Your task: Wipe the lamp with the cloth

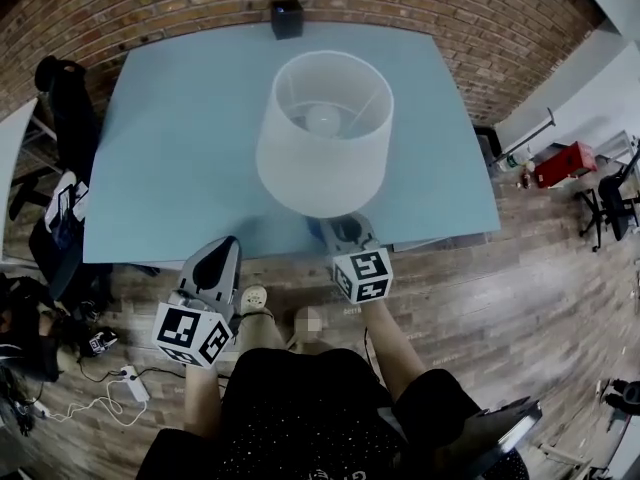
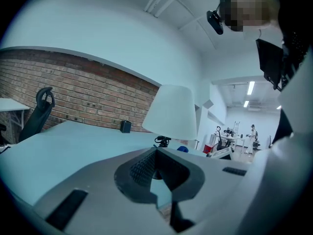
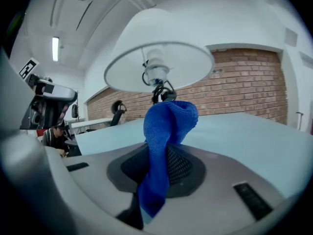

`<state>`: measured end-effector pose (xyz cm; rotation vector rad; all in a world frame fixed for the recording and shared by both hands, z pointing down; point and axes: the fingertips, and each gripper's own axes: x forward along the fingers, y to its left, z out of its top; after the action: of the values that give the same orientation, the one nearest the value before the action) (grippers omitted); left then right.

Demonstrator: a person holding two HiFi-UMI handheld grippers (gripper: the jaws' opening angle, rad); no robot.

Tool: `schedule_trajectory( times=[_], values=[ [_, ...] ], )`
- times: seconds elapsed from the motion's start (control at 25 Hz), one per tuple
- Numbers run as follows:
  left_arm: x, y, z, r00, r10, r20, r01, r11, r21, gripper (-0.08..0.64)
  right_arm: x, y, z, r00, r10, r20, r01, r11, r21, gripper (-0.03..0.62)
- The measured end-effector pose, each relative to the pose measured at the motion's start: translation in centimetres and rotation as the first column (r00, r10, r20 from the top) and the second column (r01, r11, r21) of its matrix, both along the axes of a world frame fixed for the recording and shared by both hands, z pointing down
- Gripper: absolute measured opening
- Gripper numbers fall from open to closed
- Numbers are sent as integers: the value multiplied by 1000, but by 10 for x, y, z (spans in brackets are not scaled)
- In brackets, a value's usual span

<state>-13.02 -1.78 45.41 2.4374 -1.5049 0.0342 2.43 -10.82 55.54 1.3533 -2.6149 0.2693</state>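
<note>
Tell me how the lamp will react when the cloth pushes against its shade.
The lamp looks top-heavy, a wide shade over a narrow support, so a firm sideways push may tip it. The shade seems thin and would probably flex or dent. The lamp stands near the front edge of the table, so sliding it risks a fall.

the room is bright and even, lit by white ceiling tubes (image 3: 55, 48). the lamp (image 1: 324, 133) puts only a soft shadow on the table (image 1: 170, 148). all three views bend strongly at the edges, with black corners. my left gripper (image 2: 156, 153), close to its camera, looks a little blurred; the cloth (image 3: 165, 146) is sharp
</note>
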Motion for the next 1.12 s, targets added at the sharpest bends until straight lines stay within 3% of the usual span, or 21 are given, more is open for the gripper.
schedule_trajectory(
  times=[0.16,0.32,0.56,0.92,1.12],
  values=[
    [-5,3,1,1000,-20,-1,20,1000,-12,9,28,-9,-31,991,77,111,-88,991,96,74],
    [-10,5,3,999,-36,3,36,999,-19,9,29,-28,-54,975,73,210,-104,984,144,74],
    [-9,4,5,999,-52,4,52,998,-20,9,19,-47,-44,992,54,117,-70,988,134,74],
    [-8,-2,8,998,-61,6,62,998,-30,9,8,-50,17,992,14,-123,-20,999,-48,74],
    [1,-6,11,999,-44,9,44,999,-32,9,12,-55,35,985,-13,-170,-11,990,-144,74]
  ],
)
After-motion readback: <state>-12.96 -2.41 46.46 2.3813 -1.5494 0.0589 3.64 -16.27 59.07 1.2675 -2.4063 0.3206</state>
